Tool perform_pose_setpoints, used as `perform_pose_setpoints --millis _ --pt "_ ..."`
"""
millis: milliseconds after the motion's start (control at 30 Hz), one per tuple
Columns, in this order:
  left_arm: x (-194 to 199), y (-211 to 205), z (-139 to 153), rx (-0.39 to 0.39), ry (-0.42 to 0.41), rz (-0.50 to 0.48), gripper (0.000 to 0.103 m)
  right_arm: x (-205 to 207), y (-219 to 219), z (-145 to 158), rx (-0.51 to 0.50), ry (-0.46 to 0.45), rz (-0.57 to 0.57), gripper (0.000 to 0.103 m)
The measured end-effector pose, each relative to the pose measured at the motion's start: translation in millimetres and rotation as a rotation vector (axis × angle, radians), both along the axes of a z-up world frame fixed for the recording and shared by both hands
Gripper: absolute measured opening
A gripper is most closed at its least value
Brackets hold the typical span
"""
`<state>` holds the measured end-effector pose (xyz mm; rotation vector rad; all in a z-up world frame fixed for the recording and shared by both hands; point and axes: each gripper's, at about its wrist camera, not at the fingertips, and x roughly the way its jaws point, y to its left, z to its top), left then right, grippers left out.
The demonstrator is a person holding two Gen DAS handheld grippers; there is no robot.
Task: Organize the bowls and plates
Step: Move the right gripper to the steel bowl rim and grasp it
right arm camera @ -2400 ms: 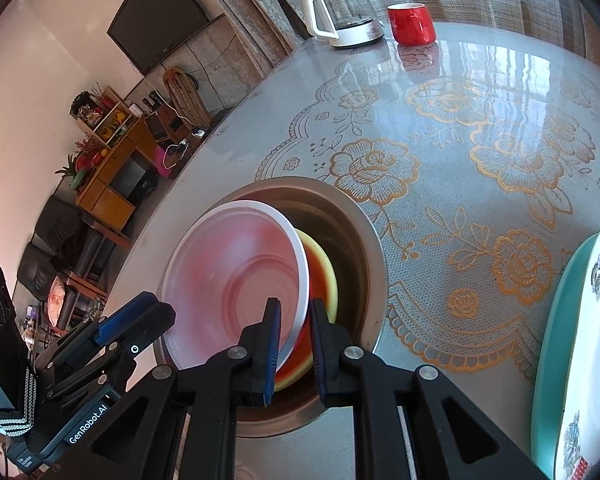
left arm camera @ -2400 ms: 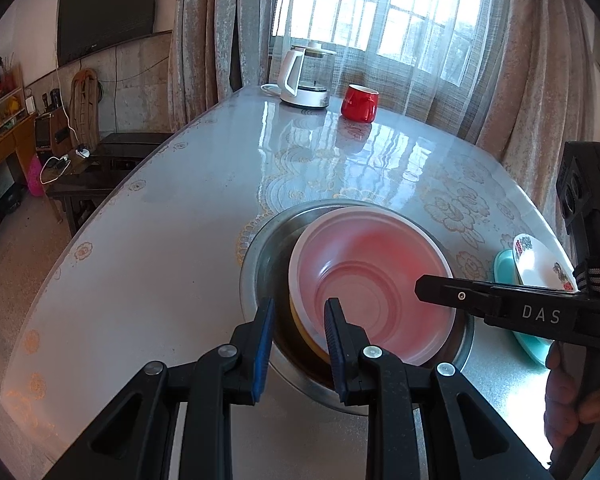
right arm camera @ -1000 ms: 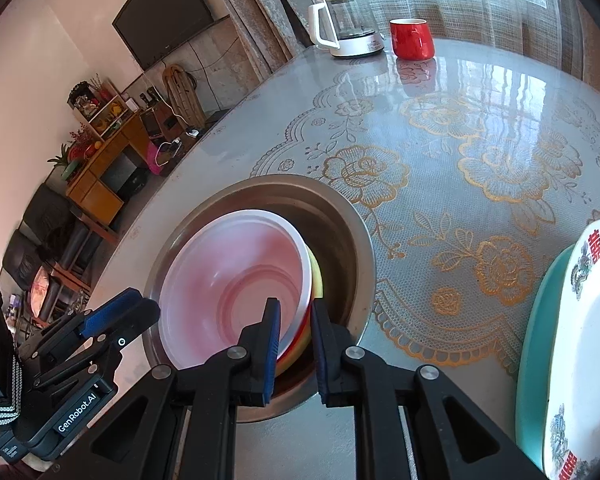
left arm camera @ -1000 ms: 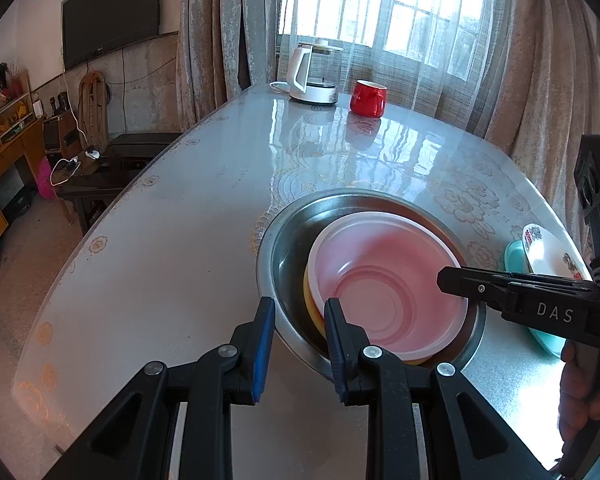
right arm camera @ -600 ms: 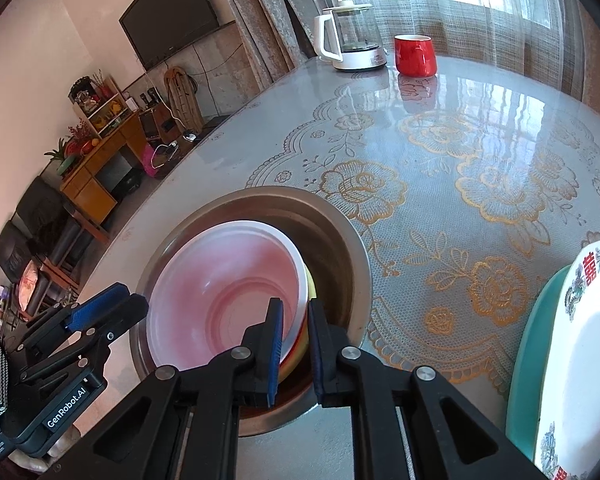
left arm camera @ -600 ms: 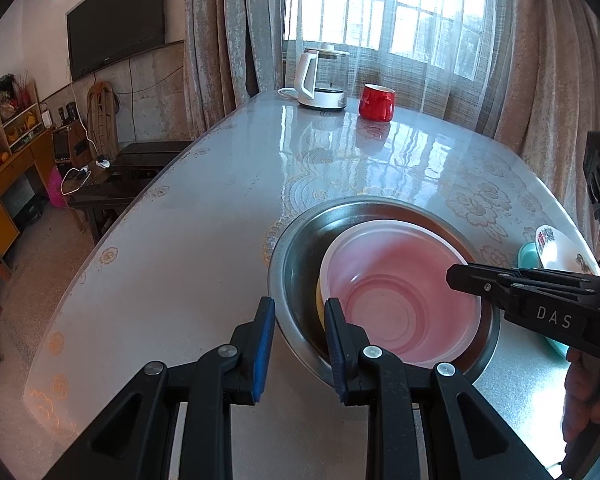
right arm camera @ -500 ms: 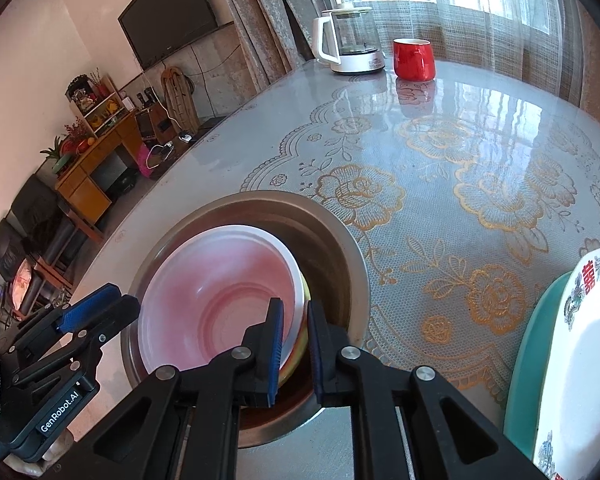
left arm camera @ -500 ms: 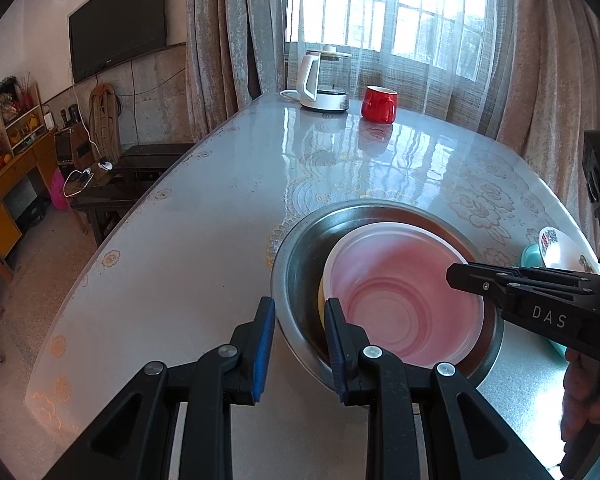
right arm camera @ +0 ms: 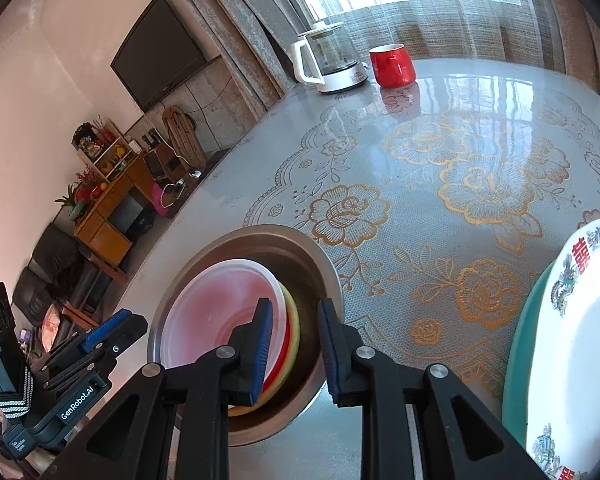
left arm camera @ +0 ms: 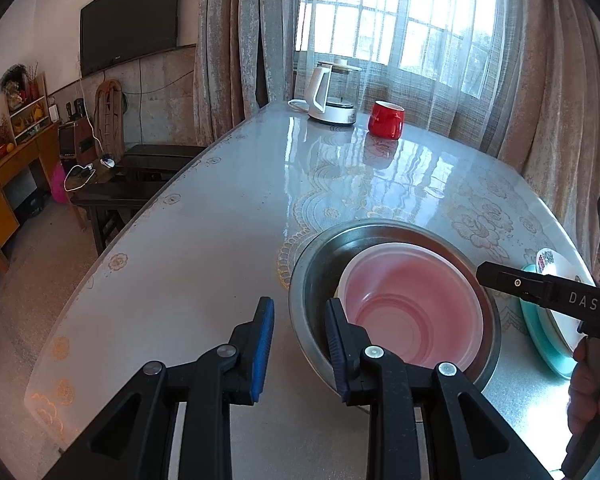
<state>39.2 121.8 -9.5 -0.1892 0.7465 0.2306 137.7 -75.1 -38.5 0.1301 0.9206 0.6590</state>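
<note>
Bowls (right arm camera: 236, 316) nested in steel basin (right arm camera: 324, 264); plates (right arm camera: 572, 344) stacked beside. Right gripper (right arm camera: 294, 344) just parted, rim released; left gripper (left arm camera: 298, 340) slightly open, empty. Stacking looks near done.

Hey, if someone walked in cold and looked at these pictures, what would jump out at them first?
A wide steel basin near the table's front edge, with a pink bowl nested over yellow and red ones. Beside it, a flowered white plate rests on a teal plate. A red mug and glass kettle stand by the window.

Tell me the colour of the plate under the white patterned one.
Teal: the bottom plate peeks out beneath the white patterned plate, clearest in the right wrist view.
</note>
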Motion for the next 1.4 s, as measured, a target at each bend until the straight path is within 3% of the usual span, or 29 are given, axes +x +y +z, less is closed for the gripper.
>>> perform_pose_setpoints --millis 333,800,933,1033,1167,1400 --pt "-0.4 9.1 -4.4 -0.044 0.003 0.013 0.032 5.6 -6.1 -6.7 -0.003 0.038 -0.036 0.025" --pt "7.7 13.3 -14.4 -0.034 0.019 -0.019 0.032 13.0 1.6 -34.3 -0.06 0.113 -0.05 0.025" --pt "6.7 12.2 -13.9 -0.02 0.016 -0.006 0.033 10.8 2.6 -36.1 -0.06 0.107 -0.056 0.025" --pt "-4.7 -0.6 -2.0 0.134 -0.056 0.04 0.032 11.7 1.5 -37.2 -0.048 0.118 -0.063 0.025" --pt "-9.4 -0.7 7.4 0.071 -0.082 -0.006 0.032 12.1 3.5 -37.3 -0.06 0.117 -0.066 0.025" --pt "-8.8 4.0 7.4 0.084 -0.079 0.001 0.032 11.9 6.4 -38.5 -0.063 0.119 -0.075 0.025"
